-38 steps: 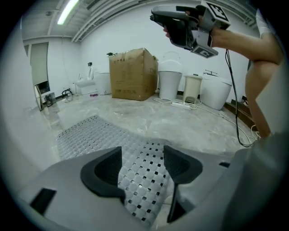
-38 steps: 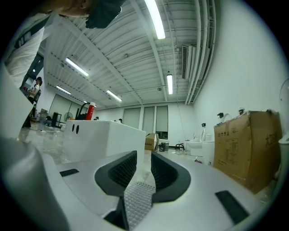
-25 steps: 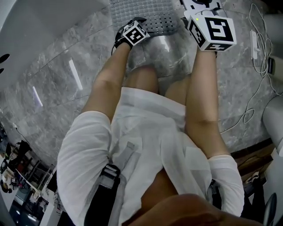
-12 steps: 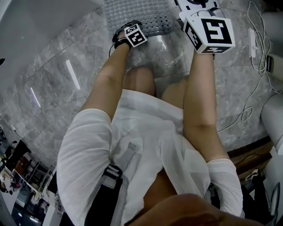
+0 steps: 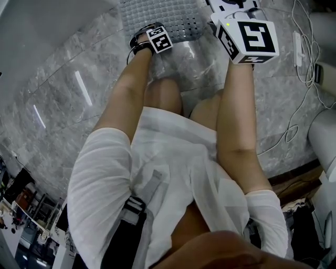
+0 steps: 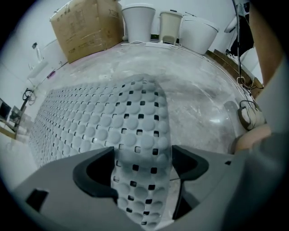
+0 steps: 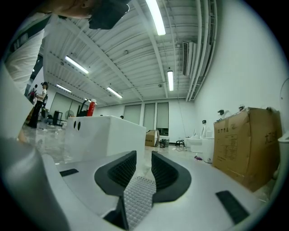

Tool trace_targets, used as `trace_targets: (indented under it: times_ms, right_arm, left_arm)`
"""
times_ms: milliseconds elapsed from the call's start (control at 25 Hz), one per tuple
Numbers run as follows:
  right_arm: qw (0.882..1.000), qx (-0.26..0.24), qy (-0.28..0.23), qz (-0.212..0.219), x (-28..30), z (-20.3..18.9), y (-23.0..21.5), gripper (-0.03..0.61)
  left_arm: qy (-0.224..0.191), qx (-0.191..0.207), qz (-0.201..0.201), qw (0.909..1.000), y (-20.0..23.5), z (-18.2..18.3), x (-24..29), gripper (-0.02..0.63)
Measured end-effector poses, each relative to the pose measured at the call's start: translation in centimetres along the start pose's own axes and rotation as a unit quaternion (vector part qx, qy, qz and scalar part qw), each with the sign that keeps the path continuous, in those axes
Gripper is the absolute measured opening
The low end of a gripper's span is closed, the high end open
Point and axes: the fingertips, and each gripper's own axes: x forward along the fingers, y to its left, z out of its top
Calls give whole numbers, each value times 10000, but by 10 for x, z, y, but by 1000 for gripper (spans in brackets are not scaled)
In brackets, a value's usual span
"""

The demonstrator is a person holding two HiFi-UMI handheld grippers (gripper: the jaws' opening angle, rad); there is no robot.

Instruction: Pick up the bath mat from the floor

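The grey bath mat (image 5: 163,16), studded and full of small holes, lies on the marble floor at the top of the head view. My left gripper (image 5: 152,41) is low at its near edge. In the left gripper view a raised fold of the mat (image 6: 140,135) runs between the jaws of my left gripper (image 6: 142,151). Those jaws are opening and stand wide, with no visible pinch. My right gripper (image 5: 247,37) is higher, over the mat's right corner. In the right gripper view my right gripper (image 7: 143,158) is shut on a strip of the mat (image 7: 137,198).
White cables (image 5: 307,63) trail over the grey marble floor (image 5: 68,94) at the right. A cardboard box (image 6: 88,27) and white toilets (image 6: 198,31) stand beyond the mat. A white tub-like block (image 7: 104,135) and another box (image 7: 244,144) are ahead of my right gripper.
My left gripper has sunk lower and farther toward the mat's near edge. The right gripper has stayed almost where it was.
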Motion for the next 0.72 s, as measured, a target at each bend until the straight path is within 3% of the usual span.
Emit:
trace_targets:
  times_ms: [160,200,280,360,440,720]
  right_arm:
    - [10000,-23,19,-17,0,-2,0,123]
    - [10000,-21,21,-33,0,-2,-1,123]
    - [10000,-15,23,-55,-1,-2,-3,123]
    - [10000,-21,24,-48,-1,-2,-3,123]
    - [10000,-35,32,-45,0,-2,-3,123]
    - [9999,-50,74,-71,4,-3,-2,120]
  left_arm:
    - [67,-59,-184,9998,-1,-1,1,374]
    - [84,-76,-235,9997,-1,-1,1,322]
    - [74,-135,-136,9998,3,0,-1,279]
    - [5,-251,169,9995,17,0,-7,142]
    - [-92,-446,290,9985,29,1,-14,95]
    - [-408,-1013,385,9933,43,5,-34,55]
